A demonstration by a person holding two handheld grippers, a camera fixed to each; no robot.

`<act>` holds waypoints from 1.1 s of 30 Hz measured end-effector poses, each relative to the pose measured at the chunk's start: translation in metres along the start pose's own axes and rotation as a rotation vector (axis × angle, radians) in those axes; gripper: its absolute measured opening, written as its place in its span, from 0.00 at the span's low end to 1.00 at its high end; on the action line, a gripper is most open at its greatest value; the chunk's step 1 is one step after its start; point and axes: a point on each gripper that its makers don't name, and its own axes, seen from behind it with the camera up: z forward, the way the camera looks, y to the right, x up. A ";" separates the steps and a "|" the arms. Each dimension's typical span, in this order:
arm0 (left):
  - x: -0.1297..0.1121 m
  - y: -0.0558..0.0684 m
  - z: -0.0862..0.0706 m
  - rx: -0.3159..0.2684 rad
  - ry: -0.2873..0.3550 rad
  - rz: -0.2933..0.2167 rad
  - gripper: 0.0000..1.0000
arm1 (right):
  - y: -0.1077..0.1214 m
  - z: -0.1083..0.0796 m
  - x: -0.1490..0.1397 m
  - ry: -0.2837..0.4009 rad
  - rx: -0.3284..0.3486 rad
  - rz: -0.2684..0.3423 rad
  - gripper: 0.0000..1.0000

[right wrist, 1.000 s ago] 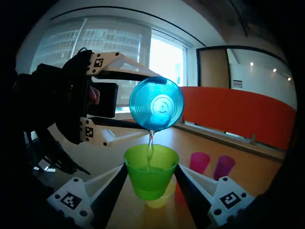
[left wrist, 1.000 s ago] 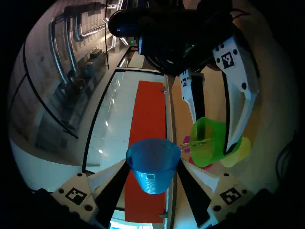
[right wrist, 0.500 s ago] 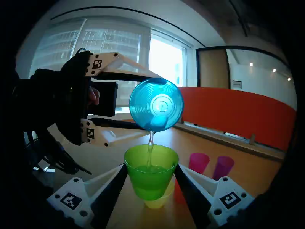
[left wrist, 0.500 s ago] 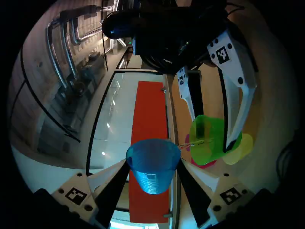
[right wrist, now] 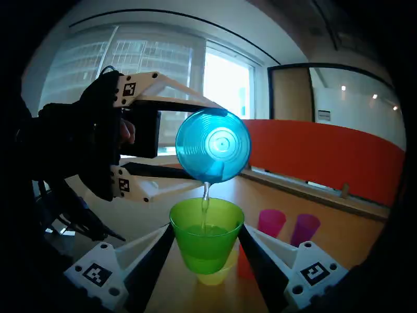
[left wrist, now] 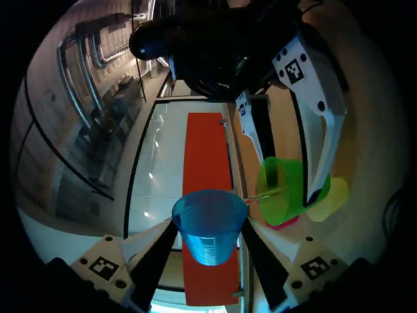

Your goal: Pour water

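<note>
Got the blue cup [right wrist: 212, 145] pinched at mid-wall between both fingers of the left gripper [left wrist: 209, 221], closed down to cup width. Same deal with the right gripper [right wrist: 207, 232]: squeezed on the green cup [right wrist: 206, 245], held upright, right under the blue cup's lip, up off the surface [right wrist: 333, 237].

Tipped way over on the blue cup: long axis close to level, mouth facing the right gripper view and angled a bit down, base pointing away. Sending a thin line of water [right wrist: 206, 194] off the low edge of the rim into the green cup, maybe a third full by the look of it.

Looks like thin plastic, so probably light, bendy and slick once wet. Best to grab opposite sides around the middle, not the rim, and go easy on the squeeze. Worth expecting more weight in the green cup as it fills.

Also spotted a yellow cup [right wrist: 216, 275] just below, plus a pink cup [right wrist: 272, 221] and a purple cup [right wrist: 305, 227] farther back.
</note>
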 end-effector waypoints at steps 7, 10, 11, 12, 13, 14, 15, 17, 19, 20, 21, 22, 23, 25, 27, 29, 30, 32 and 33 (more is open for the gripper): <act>0.002 0.001 0.001 0.012 0.000 0.038 0.84 | 0.001 -0.001 0.000 0.000 -0.001 -0.001 0.90; 0.001 0.001 0.002 0.014 0.000 0.047 0.84 | 0.001 -0.001 0.000 0.000 -0.002 0.000 0.89; 0.001 0.001 0.003 0.015 0.000 0.047 0.84 | 0.002 0.000 0.000 0.000 -0.002 0.000 0.90; 0.001 0.001 0.003 0.016 0.000 0.047 0.84 | 0.002 0.000 0.000 0.000 -0.002 0.000 0.90; 0.001 0.000 0.003 0.017 0.000 0.046 0.84 | 0.002 0.000 0.000 0.000 -0.002 0.000 0.90; 0.001 -0.001 0.004 0.018 0.000 0.045 0.84 | 0.002 0.000 0.000 0.000 -0.002 0.000 0.90; 0.001 -0.001 0.004 0.019 0.000 0.044 0.84 | 0.002 0.000 0.000 0.000 -0.002 0.001 0.90; 0.000 -0.003 0.005 0.021 -0.001 0.042 0.84 | 0.002 0.000 -0.001 0.001 -0.003 0.001 0.90; -0.001 -0.004 0.005 0.023 -0.002 0.037 0.84 | 0.003 0.000 -0.001 0.001 -0.004 0.001 0.90; -0.001 -0.004 0.005 0.023 -0.003 0.035 0.84 | 0.003 0.000 -0.001 0.002 -0.004 0.001 0.90; -0.001 -0.004 0.005 0.023 -0.003 0.029 0.84 | 0.003 -0.001 -0.001 0.002 -0.004 0.001 0.90; -0.001 -0.004 0.005 0.023 -0.003 0.020 0.84 | 0.003 -0.001 -0.001 0.002 -0.005 0.001 0.90; -0.002 -0.004 0.005 0.023 -0.003 0.012 0.84 | 0.004 -0.001 -0.001 0.002 -0.006 0.001 0.90; -0.003 -0.003 0.004 0.022 -0.004 -0.010 0.84 | 0.004 -0.001 -0.001 0.003 -0.007 0.000 0.90; -0.003 -0.003 0.004 0.023 -0.004 -0.033 0.84 | 0.004 -0.001 -0.001 0.003 -0.008 0.000 0.90; -0.004 -0.003 0.004 0.025 -0.005 -0.057 0.84 | 0.004 -0.002 -0.001 0.002 -0.009 0.000 0.90; -0.004 -0.003 0.004 0.026 -0.005 -0.070 0.84 | 0.004 -0.002 0.000 0.002 -0.010 -0.001 0.90; -0.005 -0.003 0.004 0.028 -0.006 -0.101 0.84 | 0.004 -0.002 0.000 0.004 -0.012 -0.001 0.90; -0.005 -0.003 0.004 0.028 -0.007 -0.119 0.84 | 0.004 -0.002 0.000 0.004 -0.012 -0.001 0.90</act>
